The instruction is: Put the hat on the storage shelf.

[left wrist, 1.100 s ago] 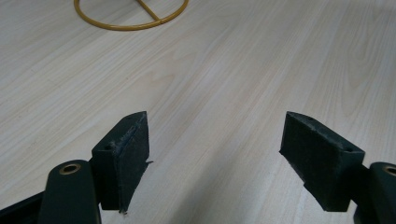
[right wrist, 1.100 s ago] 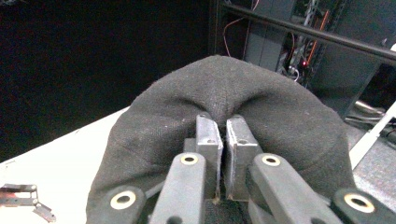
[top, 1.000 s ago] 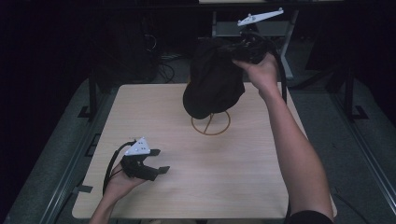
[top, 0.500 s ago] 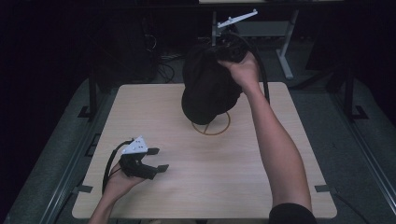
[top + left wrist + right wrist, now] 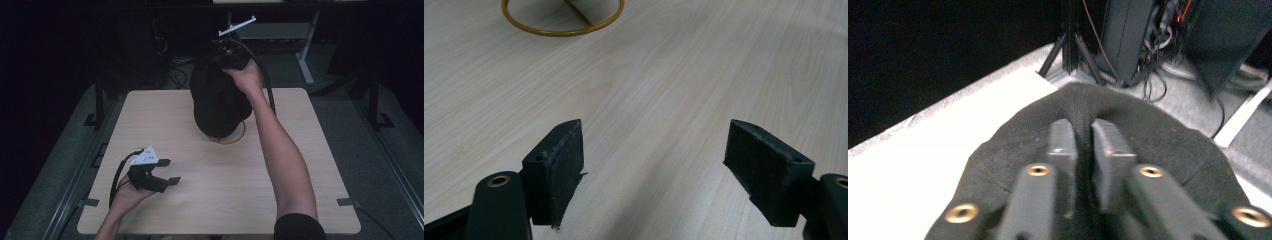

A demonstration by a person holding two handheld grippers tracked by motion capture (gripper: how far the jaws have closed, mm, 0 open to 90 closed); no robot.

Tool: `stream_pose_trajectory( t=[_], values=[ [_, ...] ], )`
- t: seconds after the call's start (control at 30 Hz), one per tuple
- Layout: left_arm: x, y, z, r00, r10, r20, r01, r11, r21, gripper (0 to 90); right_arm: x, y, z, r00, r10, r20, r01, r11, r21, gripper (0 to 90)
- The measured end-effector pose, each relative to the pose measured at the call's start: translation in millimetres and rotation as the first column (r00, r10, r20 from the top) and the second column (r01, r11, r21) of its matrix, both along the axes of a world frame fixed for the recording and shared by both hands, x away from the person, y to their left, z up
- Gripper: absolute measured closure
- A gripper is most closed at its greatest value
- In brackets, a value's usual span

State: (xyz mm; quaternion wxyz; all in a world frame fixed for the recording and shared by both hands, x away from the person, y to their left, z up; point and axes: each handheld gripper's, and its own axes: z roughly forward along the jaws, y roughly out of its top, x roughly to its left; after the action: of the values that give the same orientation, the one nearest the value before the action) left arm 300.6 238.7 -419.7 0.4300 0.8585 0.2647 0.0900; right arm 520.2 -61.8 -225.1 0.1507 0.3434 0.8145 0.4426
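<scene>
Your right tongs (image 5: pixel 1083 142) pinch a fold at the crown of the black fabric cap (image 5: pixel 217 102), which sits draped over the gold wire ring stand (image 5: pixel 239 136) at the table's (image 5: pixel 310 165) twelve o'clock side; they have just been easing apart, cloth between them. Your left tongs (image 5: pixel 654 165) rest spread and empty near seven o'clock, well apart from the cap.

the cap (image 5: pixel 217 102) sits on a stand whose ring base (image 5: pixel 239 134) rests on the table (image 5: pixel 300 150) just behind its centre. the right gripper (image 5: pixel 227 55) is at the cap's far top. the left gripper (image 5: pixel 157 175) lies over the table's near left, well apart from the stand.
</scene>
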Motion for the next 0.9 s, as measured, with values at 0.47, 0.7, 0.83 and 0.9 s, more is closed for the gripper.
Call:
stream_pose_trajectory(
  t=[0.47, 0.7, 0.83, 0.9],
  values=[
    [0.0, 3.1, 0.0, 0.9999, 0.015, 0.002, -0.015, 0.9999, -0.003, 22.9, 5.8, 1.6, -12.1, 0.9942, 0.013, -0.107, -0.014, 0.9999, -0.008, 48.9],
    [-0.4, 6.8, -1.0, 0.9997, 0.022, 0.005, -0.022, 0.9997, -0.006, 22.9, -3.0, -9.2, -11.1, 0.9963, 0.025, -0.082, -0.023, 0.9994, 0.027, 43.6],
    [0.0, 7.5, -0.6, 0.9996, 0.027, 0.006, -0.027, 0.9996, -0.012, 22.9, -6.2, -13.8, -8.4, 0.9971, 0.029, -0.07, -0.026, 0.999, 0.035, 42.3],
    [-0.1, 7.8, -1.5, 0.9994, 0.033, 0.003, -0.033, 0.9994, -0.013, 22.9, -10.8, -15.7, -4.5, 0.9969, 0.038, -0.069, -0.035, 0.9986, 0.039, 40.9]
  ],
)
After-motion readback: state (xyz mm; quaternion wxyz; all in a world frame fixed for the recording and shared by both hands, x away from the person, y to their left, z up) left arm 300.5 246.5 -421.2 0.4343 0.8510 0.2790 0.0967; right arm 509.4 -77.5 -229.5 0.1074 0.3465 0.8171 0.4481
